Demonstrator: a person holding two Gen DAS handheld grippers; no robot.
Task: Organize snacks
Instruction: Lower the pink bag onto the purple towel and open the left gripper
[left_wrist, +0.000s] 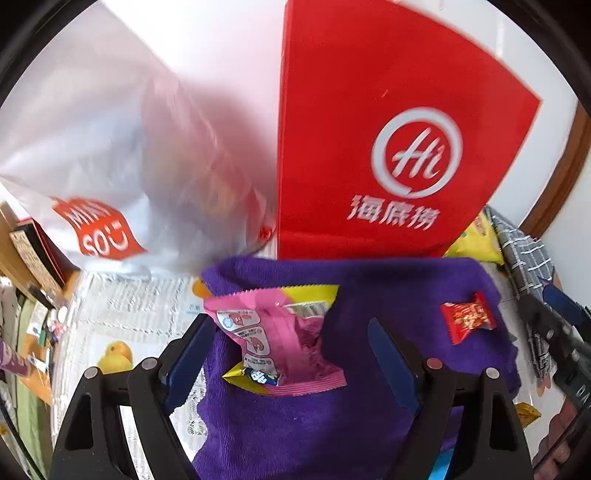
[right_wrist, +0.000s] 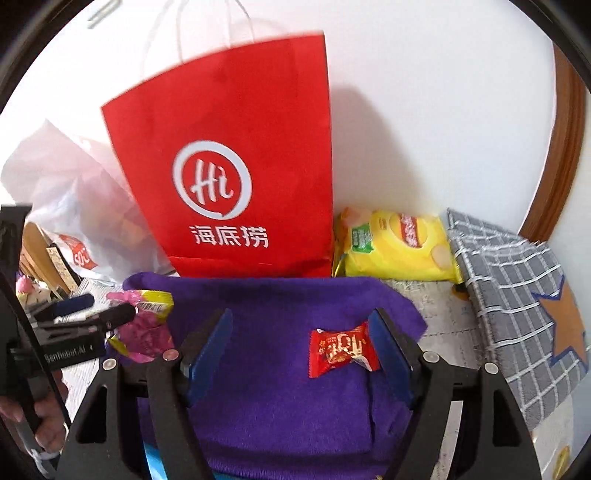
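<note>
Purple towel (right_wrist: 258, 387), red candy (right_wrist: 341, 350) beside right tool's (right_wrist: 301, 354) inner right finger.

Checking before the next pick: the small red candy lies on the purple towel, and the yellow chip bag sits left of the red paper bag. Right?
Not quite. The yellow chip bag sits right of the red paper bag, as the right wrist view shows. The small red candy does lie on the purple towel.

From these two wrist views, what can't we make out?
- White plastic bag: motion-blurred in the left view, contents unreadable.
- Red paper bag: inside hidden by its own wall, both views.
- Yellow chip bag: left end hidden behind the red bag, right view.
- Small yellow packet: cut off by right gripper, left view.
</note>
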